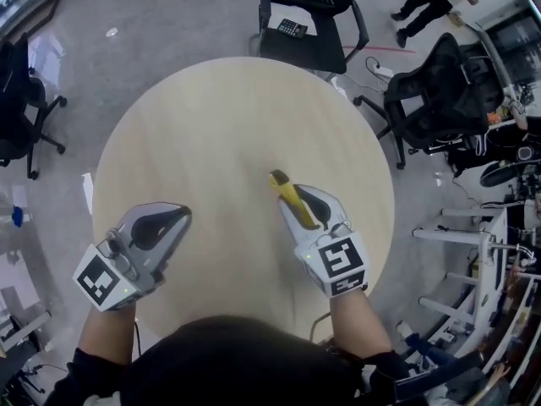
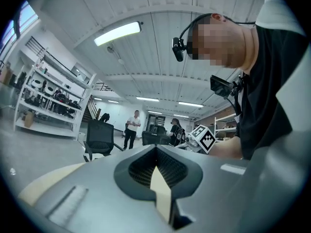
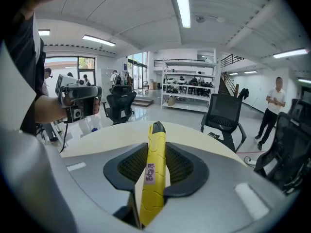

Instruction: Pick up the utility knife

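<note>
- The right gripper (image 1: 306, 203) is clamping the yellow plastic utility knife (image 3: 155, 144) between its dark ribbed pads. The jaws are closing on the knife's body, about mid-length.
- The knife is sitting over the round pale wood table (image 1: 220, 117), on the person's side of its centre and a little to their right. It is looking clear of the table top, judging from the right gripper view.
- The knife's black nose is pointing away from the person, toward the table's far edge. I am not seeing any blade sticking out.
- The knife is lying slightly skewed between the pads, so I would be holding the squeeze constant and avoiding any wrist twist. The smooth plastic could be pivoting in a two-pad pinch.
- I would be lifting straight up off the table, with no sideways swing.
- The left gripper (image 1: 173, 218) is hovering over the table's near-left part with its jaws closed together and nothing between them. It is best kept parked there, out of the way.
- The table top is showing nothing else on it.
- Black mesh office chairs (image 1: 308, 15) are standing round the table's far side on the grey floor (image 1: 169, 15).
- Metal shelving racks (image 3: 187, 93) and a standing person (image 3: 272, 110) are showing well beyond the table, under ceiling strip lights (image 3: 182, 1).
</note>
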### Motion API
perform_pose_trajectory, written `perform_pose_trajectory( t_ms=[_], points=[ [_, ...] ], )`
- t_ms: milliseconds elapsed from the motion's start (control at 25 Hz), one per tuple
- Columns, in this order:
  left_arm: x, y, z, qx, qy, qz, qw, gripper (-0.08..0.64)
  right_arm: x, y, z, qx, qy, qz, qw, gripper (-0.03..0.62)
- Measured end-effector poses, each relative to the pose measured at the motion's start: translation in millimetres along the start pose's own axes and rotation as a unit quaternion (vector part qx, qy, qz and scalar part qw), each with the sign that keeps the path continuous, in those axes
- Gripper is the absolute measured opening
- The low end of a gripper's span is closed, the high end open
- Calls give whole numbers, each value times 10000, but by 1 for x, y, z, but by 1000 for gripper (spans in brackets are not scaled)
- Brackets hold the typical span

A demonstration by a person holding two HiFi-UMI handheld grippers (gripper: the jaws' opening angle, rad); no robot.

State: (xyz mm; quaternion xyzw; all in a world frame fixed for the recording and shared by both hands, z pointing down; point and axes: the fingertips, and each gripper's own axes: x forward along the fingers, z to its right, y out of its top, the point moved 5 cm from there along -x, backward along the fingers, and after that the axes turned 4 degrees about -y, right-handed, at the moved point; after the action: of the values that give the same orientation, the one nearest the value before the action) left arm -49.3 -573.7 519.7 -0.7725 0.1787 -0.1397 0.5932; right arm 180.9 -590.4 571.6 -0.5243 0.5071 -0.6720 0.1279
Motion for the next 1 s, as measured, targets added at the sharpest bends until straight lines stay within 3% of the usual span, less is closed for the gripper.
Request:
perform_pose_trajectory(
  t_ms=[480,1000],
  points=[
    [-71,65,65,391,72,431,9983,-6,-84,52,-38,-262,-281,568,9976,129],
    [-186,110,102,817,73,696,9942,-6,-153,102,-122,-515,-630,1090,9907,129]
  ],
)
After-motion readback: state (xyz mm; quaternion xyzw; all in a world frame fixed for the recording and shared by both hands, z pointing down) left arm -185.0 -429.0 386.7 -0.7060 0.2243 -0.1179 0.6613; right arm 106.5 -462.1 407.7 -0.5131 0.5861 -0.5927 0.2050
